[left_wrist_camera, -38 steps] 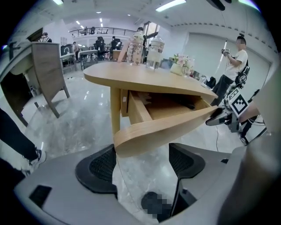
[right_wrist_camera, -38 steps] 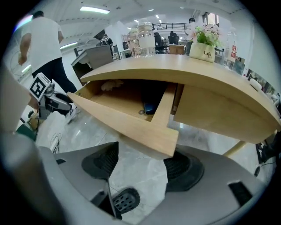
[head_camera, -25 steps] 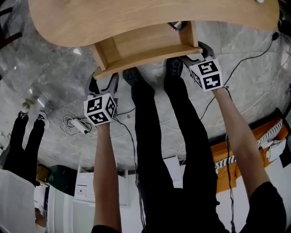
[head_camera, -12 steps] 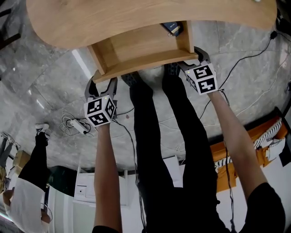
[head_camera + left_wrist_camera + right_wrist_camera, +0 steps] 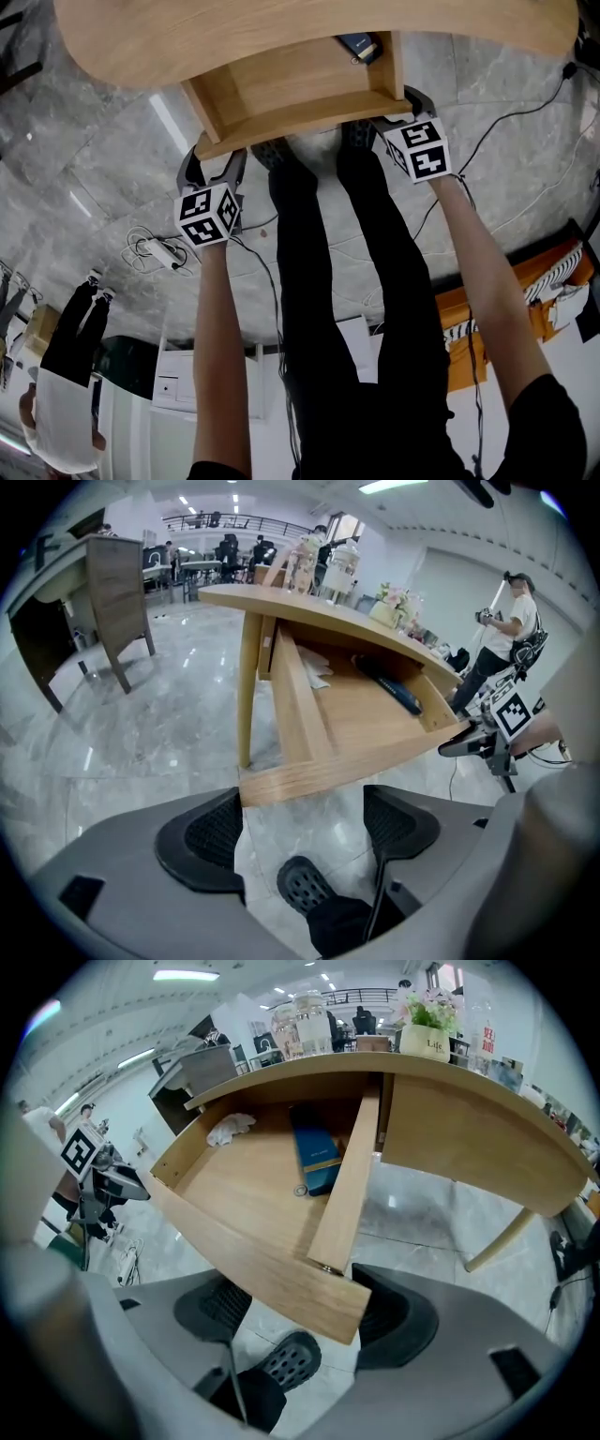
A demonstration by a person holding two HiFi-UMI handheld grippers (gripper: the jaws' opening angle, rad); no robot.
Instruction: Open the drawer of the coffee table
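The pull is in hand and looks nearly done. The drawer [image 5: 300, 120] sits well out from under the coffee table [image 5: 234, 37] at the top centre of the head view. Its floor is exposed, with a dark blue flat box [image 5: 317, 1157] and a crumpled white cloth [image 5: 230, 1127] lying inside.

The left gripper [image 5: 302, 803] has its jaws apart, with the left end of the drawer front just above them. The right gripper [image 5: 300, 1307] is also spread wide, and the front's right corner lies across its gap, not clamped.

Any further pull would need both ends drawn evenly so the drawer doesn't skew. Otherwise the grippers can back off.

Compared with a second ago, more of the blue box shows from under the tabletop.
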